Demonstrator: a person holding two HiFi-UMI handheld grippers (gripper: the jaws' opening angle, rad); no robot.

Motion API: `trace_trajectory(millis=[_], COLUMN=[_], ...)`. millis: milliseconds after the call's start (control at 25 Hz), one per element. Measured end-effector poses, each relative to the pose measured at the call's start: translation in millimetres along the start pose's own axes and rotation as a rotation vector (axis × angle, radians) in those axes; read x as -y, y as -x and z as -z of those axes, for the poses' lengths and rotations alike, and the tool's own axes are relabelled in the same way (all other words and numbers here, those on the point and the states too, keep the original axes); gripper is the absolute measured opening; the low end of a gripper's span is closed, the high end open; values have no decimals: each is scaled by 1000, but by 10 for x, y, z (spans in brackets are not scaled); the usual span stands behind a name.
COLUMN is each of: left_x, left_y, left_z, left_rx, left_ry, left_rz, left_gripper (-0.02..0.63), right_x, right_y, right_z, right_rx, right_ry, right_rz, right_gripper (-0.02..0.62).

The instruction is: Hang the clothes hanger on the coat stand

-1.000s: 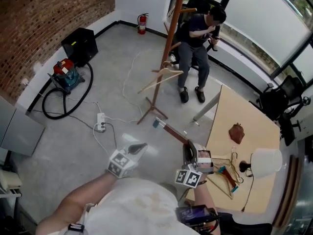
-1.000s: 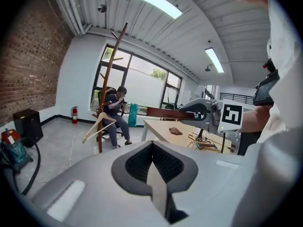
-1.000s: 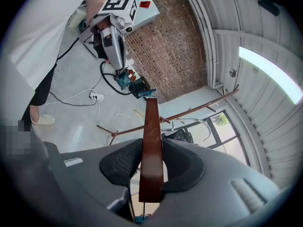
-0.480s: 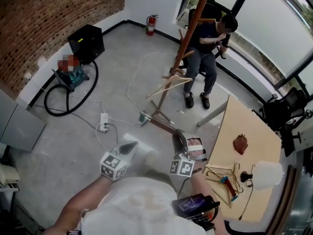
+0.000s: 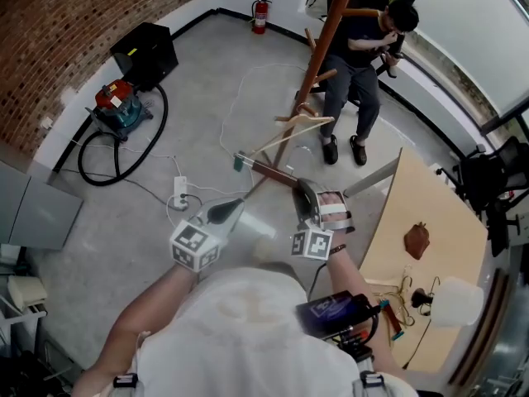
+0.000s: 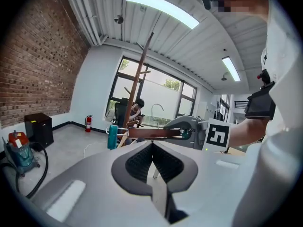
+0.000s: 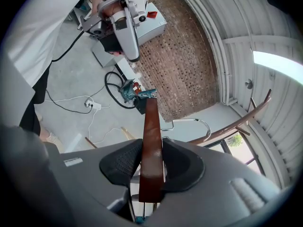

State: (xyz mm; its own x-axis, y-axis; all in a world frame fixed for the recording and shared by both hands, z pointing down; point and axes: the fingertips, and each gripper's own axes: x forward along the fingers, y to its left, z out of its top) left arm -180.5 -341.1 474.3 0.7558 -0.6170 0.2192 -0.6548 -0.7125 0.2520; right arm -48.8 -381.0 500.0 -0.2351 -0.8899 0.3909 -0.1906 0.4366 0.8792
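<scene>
Grey concrete floor [image 5: 165, 139] by a brick wall [image 5: 83, 23] is shown, with a coat stand [image 5: 318, 56] ahead, well apart from both grippers. A dark wooden hanger [image 5: 269, 170] is pinched near one end by the right gripper [image 5: 302, 195]; the left gripper [image 5: 231, 211] is pressed together, empty. Gripped off-centre, the dark wooden hanger could be tilted or slipped, and the pale hanger [image 5: 302, 122] already hung could be knocked off.

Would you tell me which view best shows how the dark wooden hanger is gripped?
The right gripper view: close up, the jaws clamp the hanger by its bar. The head view shows the hanger small from above; the left gripper view shows its bar side-on.
</scene>
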Motion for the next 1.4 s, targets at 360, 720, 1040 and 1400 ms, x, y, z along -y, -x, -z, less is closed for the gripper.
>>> trace_trajectory(millis=[360,720,1040,1400], left_x=[-47,-186,-208,-189], left_y=[-1074,-1706,-1867,-1976], left_z=[-428,-493,-441,-331], left_rx=[-15,-88,-127,-179], left_ry=[-40,-82,-98,-103], left_rz=[77,80,115,119], left_gripper=[2,2,2,2], right_x=[288,468,379,120], right_y=[-756,-1264,-1481,-1839], right_z=[593,849,1015,1194], right_rx=[39,98,78,76], right_ry=[-60,-152,-204,-264], right_rz=[-66,-122,-166,-237], right_gripper=[146,146,146,147])
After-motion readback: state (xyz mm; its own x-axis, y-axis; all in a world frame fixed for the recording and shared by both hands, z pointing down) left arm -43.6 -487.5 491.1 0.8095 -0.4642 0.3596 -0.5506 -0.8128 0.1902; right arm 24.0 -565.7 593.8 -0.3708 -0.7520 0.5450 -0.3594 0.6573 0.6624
